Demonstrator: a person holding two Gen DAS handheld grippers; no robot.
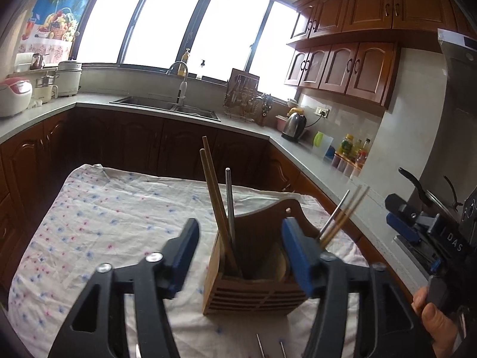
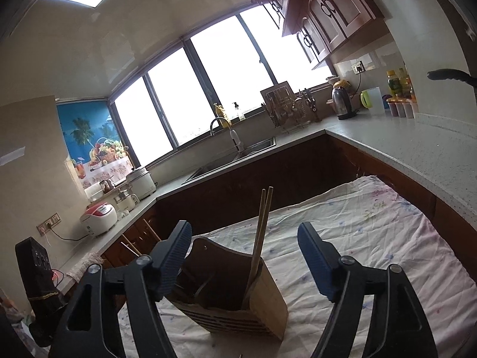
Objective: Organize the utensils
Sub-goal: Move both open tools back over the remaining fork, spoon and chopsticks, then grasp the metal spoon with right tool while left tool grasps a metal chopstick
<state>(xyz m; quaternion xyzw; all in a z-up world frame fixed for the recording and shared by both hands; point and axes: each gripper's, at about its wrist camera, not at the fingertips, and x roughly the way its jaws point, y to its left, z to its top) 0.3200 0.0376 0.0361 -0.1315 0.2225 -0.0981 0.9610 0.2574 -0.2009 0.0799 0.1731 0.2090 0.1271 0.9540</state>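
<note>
A wooden utensil holder (image 1: 253, 280) stands on a flowered cloth (image 1: 113, 217). In its left slot stand two wooden chopsticks (image 1: 213, 197) and a metal one (image 1: 229, 203); more chopsticks (image 1: 342, 217) lean out at its right side. My left gripper (image 1: 241, 256) is open and empty just above the holder. The right gripper (image 1: 408, 226) shows at the right edge of that view, held by a hand. In the right wrist view the holder (image 2: 238, 295) with the two chopsticks (image 2: 262, 229) sits between the open fingers of my right gripper (image 2: 244, 253). Two metal utensil tips (image 1: 269, 347) lie on the cloth near the bottom edge.
The clothed table (image 2: 372, 226) stands inside a U-shaped kitchen counter (image 1: 298, 146). A sink (image 1: 167, 106), a dish rack (image 1: 243, 98), a kettle (image 1: 293, 125), bottles (image 1: 353, 149) and rice cookers (image 1: 15, 95) stand on the counter.
</note>
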